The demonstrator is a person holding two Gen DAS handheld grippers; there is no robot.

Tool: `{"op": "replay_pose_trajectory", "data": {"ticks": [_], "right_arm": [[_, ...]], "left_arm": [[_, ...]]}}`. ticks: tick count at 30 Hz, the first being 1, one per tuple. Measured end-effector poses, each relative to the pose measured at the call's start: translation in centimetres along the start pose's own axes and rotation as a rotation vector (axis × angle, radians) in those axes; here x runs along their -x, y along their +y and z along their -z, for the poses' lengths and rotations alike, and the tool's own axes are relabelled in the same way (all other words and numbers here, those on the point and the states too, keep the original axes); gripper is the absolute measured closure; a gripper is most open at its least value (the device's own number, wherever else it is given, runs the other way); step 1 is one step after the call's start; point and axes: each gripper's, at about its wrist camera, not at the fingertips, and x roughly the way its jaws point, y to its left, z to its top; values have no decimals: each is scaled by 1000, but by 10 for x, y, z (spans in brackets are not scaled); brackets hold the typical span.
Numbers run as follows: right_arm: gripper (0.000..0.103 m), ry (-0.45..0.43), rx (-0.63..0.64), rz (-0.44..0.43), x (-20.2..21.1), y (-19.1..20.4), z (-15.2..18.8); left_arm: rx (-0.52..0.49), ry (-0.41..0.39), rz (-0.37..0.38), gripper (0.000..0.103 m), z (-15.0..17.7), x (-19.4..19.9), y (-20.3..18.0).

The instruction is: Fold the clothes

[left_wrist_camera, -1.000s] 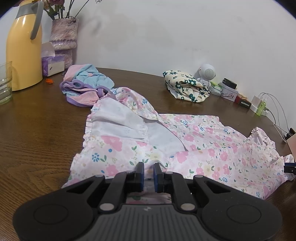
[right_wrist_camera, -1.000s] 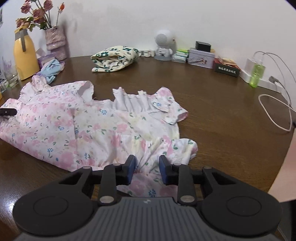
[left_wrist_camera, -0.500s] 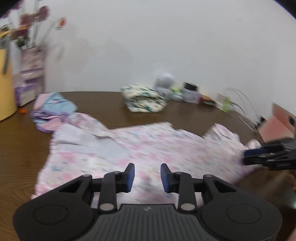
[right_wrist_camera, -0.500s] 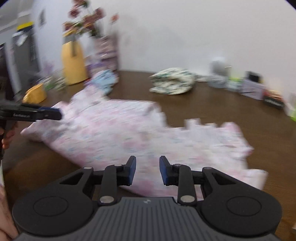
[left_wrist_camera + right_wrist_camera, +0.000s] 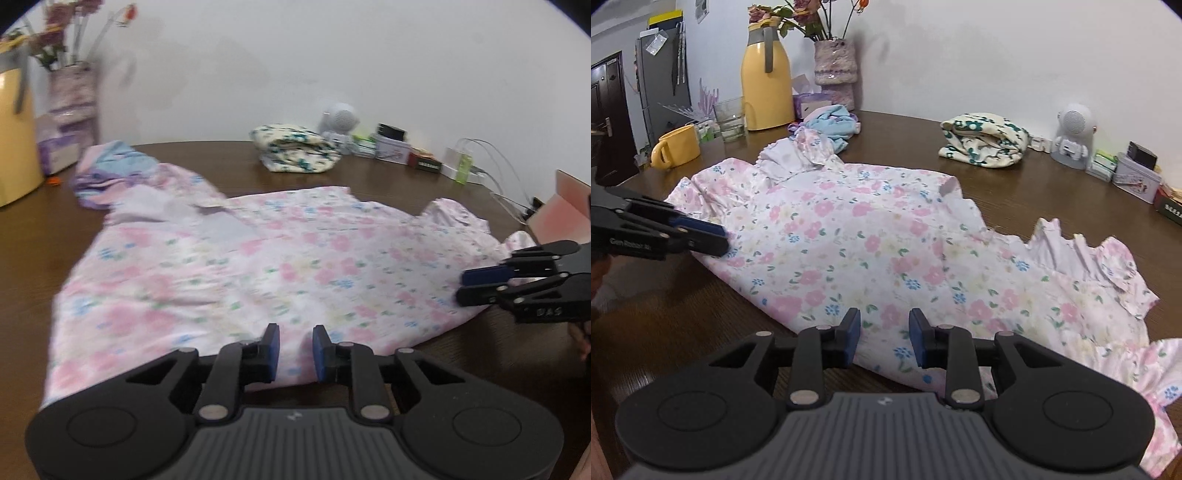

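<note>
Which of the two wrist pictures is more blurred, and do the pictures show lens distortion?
Left wrist view: clearly softer; the flowers on the pink floral dress smear and the vase is streaked. Right wrist view: mostly sharp; the yellow jug and white speaker have crisp edges. Both views: fisheye bending, dark rounded corners, and the table edge curves.

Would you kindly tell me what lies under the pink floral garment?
The pink floral garment lies spread on the brown wooden table, bare all around it. Anything else beneath stays hidden by the cloth.
</note>
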Motion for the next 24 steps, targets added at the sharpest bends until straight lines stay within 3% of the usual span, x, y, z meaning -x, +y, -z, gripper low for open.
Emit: {"op": "replay_pose_trajectory", "data": {"ticks": [5,8,12,17,21,24], "right_arm": [[75,-7,-10,14,1,-3,3],[75,-5,-11,15,0,-3,2],[75,-6,-11,18,-1,-2,3],[75,-8,-12,17,0,-2,3],[74,-11,-44,-27,2,-4,-5],[74,-42,4,-112,2,16,-17]], "left_arm": [[50,-39,-53,87,15,26,21],[90,-52,-121,82,24,37,37],[141,-56,-184,89,27,44,54],[123,-33,-207,89,23,45,53],[67,-100,-150,75,2,52,32],[-6,-114,-41,76,-14,39,0]]}}
